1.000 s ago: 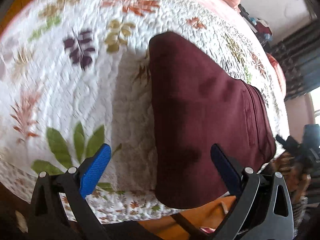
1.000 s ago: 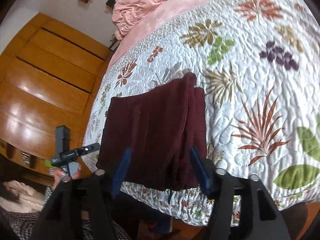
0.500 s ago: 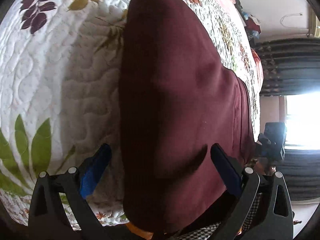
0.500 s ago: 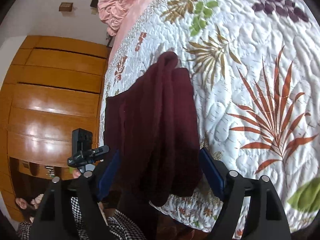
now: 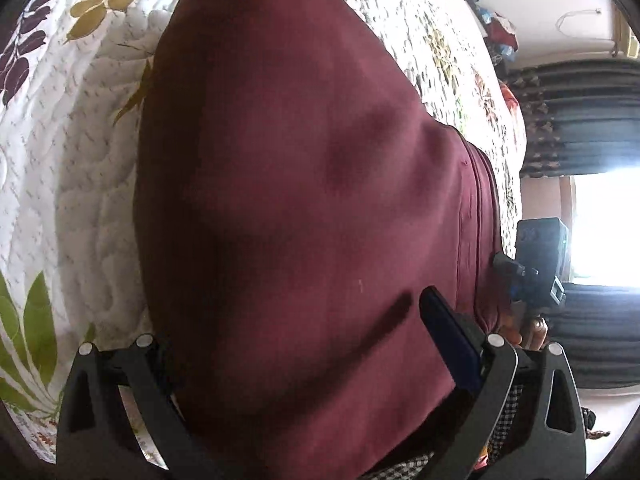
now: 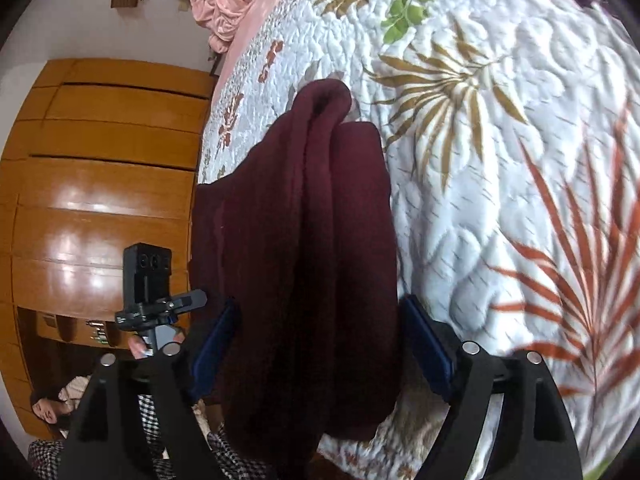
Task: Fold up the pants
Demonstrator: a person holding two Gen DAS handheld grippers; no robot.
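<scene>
Maroon pants (image 5: 300, 160) lie folded lengthwise on a white quilted bedspread (image 5: 80, 160) with a leaf print, their near end hanging over the bed's edge. My left gripper (image 5: 296, 320) is wide open and low over this end. Cloth covers its left finger, and its right blue pad (image 5: 448, 336) rests on top of the fabric. In the right wrist view the pants (image 6: 304, 220) run away from me in thick folds. The right gripper (image 6: 320, 312) straddles their near end with its jaws opening. Both blue pads (image 6: 424, 340) stand beside the cloth without squeezing it.
A wooden wardrobe (image 6: 100, 200) stands left of the bed, and a pink blanket (image 6: 232, 0) is bunched at the far end. Dark curtains (image 5: 580, 120) and a bright window (image 5: 604, 220) lie to the right. A person's checked clothing (image 6: 152, 420) is close below the grippers.
Both grippers have come down and closer to the near end of the pants. The right jaws have spread wider. The cloth now lies between both pairs of fingers.
</scene>
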